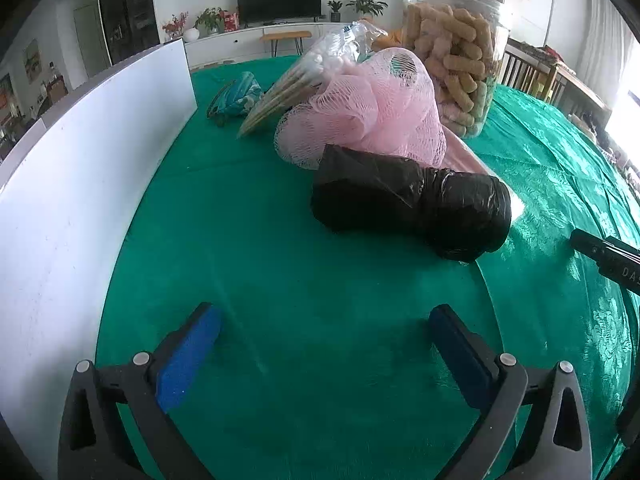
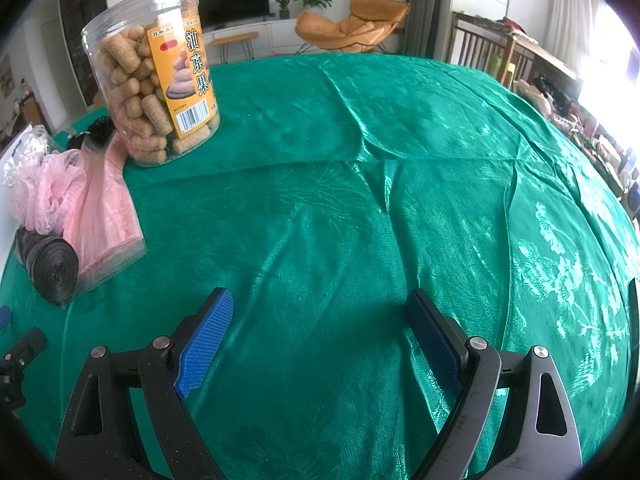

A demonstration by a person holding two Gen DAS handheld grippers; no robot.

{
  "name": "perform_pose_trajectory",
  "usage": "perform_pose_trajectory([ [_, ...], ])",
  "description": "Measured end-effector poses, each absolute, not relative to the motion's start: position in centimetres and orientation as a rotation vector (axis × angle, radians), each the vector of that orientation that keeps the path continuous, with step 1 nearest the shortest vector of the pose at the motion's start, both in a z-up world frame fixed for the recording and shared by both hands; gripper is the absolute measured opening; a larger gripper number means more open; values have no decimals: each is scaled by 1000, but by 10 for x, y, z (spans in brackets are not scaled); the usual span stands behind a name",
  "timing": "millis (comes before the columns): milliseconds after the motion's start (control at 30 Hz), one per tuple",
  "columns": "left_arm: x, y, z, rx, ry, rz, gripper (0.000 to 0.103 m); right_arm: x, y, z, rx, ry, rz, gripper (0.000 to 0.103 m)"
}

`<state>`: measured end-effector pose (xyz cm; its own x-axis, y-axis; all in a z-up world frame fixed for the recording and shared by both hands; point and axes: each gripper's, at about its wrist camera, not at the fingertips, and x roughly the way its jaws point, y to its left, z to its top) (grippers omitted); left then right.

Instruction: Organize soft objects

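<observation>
Left wrist footage is being filled by the left gripper (image 1: pixel 325 326), whose blue-padded fingers (image 1: pixel 188 356) are being held wide apart over the green patterned tablecloth (image 1: pixel 280 280), nothing being gripped, while the black crinkled roll of plastic bags (image 1: pixel 412 204) is being seen lying ahead and slightly right of them, touching the pink mesh bath sponge (image 1: pixel 368 112) behind it. Beside these, a clear plastic jar of tan snack sticks (image 2: pixel 152 80) is being shown standing upright. Likewise the right gripper (image 2: pixel 320 312) is being kept spread and empty over bare cloth, the roll lying well off to its left.
</observation>
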<state>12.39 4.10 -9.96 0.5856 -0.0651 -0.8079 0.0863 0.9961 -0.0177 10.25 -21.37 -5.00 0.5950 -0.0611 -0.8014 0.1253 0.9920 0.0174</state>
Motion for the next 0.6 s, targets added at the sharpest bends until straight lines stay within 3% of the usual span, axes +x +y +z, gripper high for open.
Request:
perform_pose_trajectory([
  [600,123,43,-99,25,942,-88,103,102,-213,-50,74,927,-108,90],
])
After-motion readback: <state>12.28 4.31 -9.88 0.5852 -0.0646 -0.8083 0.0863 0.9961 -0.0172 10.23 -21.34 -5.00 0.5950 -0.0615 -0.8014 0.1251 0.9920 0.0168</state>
